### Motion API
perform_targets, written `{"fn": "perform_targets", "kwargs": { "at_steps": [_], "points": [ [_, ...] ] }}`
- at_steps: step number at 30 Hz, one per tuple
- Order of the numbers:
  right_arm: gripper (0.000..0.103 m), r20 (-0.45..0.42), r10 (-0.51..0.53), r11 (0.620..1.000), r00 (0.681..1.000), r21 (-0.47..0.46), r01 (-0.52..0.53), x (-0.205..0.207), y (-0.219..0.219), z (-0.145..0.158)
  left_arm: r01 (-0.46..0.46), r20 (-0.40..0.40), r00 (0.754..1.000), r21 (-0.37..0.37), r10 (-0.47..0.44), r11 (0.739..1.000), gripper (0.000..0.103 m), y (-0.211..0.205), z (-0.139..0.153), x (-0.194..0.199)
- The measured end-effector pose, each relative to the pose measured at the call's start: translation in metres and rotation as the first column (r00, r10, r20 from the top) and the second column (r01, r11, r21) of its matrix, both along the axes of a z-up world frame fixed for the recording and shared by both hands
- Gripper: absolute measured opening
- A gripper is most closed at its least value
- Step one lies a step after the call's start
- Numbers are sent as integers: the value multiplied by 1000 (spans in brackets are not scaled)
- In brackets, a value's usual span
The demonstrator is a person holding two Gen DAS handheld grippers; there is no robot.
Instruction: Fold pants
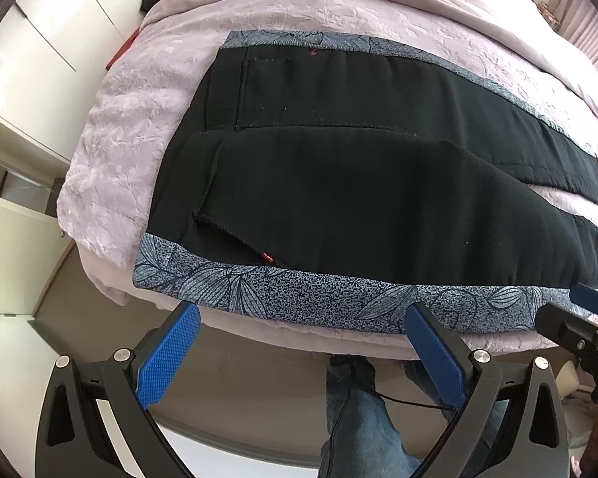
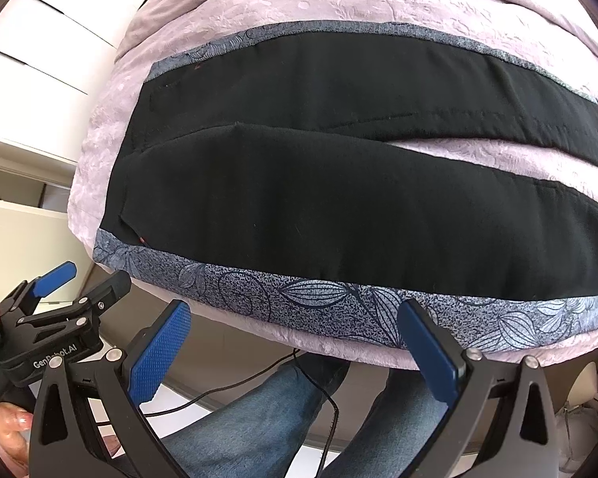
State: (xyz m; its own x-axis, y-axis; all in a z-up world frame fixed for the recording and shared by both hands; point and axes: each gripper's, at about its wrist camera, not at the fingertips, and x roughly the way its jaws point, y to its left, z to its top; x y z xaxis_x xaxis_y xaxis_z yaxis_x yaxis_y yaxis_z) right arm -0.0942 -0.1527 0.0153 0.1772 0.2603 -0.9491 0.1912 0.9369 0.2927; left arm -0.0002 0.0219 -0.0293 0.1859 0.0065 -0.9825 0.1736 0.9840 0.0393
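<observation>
Your left gripper [image 1: 303,314] has its two blue-padded fingers [image 1: 167,354] spread wide apart, with nothing between them. It hangs just off the near edge of the bed [image 1: 111,119], below the level of the cover, and touches no cloth.

Your right gripper [image 2: 295,314] is in the same condition: fingers [image 2: 159,352] wide apart, nothing held, positioned just off the near edge of the bed. In the left wrist view, the right gripper appears at the right border of the frame; in the right wrist view, the left gripper appears at the lower left, gripped by your hand [image 2: 10,422].

The pants [image 1: 358,183] lie flat on the lilac bed cover. They are black, with a band of blue-grey leaf-patterned trim [image 1: 283,294] running along each outer side. The waist end lies to your left; the two legs run off to your right. The near leg lies along the near edge of the bed, and its patterned trim is the part closest to both grippers. The far leg [image 2: 358,87] lies beyond it. The legs meet at the left and part toward the right, where a wedge of lilac cover [image 2: 478,151] shows between them.

White cupboard doors [image 1: 48,32] stand beyond the left end of the bed. Your legs in blue jeans [image 2: 251,418] are visible below the bed edge, with a thin black cable [image 2: 235,388] running across the floor beside them.
</observation>
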Motion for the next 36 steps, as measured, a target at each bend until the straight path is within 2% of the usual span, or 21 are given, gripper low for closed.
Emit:
{"fn": "perform_targets", "kwargs": {
  "at_steps": [11, 15, 19, 22, 24, 26, 28, 30, 33, 36],
  "points": [
    [103, -19, -29, 997, 999, 78, 30, -3, 3, -25, -78, 2, 997, -14, 78, 997, 103, 33, -25, 10],
    [103, -19, -31, 995, 999, 97, 32, -1, 7, -33, -81, 0, 997, 7, 81, 997, 103, 37, -34, 13],
    [103, 8, -33, 992, 999, 126, 32, 1, 11, -36, -79, 19, 997, -3, 79, 997, 103, 41, -37, 17],
    [103, 41, -24, 980, 999, 198, 16, 1, 17, -36, -91, 41, 995, -59, 93, 994, 103, 50, -36, 21],
    [103, 66, -4, 954, 998, 298, -16, -1, 23, -38, -114, 35, 992, -111, 119, 987, 103, 61, -39, 24],
    [98, 66, 18, 921, 998, 387, -42, -5, 31, -48, -149, 12, 988, -190, 154, 970, 103, 74, -44, 26],
    [61, 46, 44, 893, 998, 446, -60, -7, 41, -62, -191, -13, 981, -271, 195, 943, 102, 89, -49, 26],
    [59, -1, 59, 871, 998, 489, -51, -9, 48, -84, -217, -39, 975, -323, 217, 921, 95, 100, -55, 24],
    [59, 0, 39, 849, 999, 527, -33, -14, 48, -106, -249, -74, 968, -367, 238, 896, 95, 114, -64, 21],
    [59, 9, 21, 833, 1000, 552, -22, -18, 43, -113, -293, -113, 956, -396, 271, 870, 95, 126, -72, 14]
  ]
}}
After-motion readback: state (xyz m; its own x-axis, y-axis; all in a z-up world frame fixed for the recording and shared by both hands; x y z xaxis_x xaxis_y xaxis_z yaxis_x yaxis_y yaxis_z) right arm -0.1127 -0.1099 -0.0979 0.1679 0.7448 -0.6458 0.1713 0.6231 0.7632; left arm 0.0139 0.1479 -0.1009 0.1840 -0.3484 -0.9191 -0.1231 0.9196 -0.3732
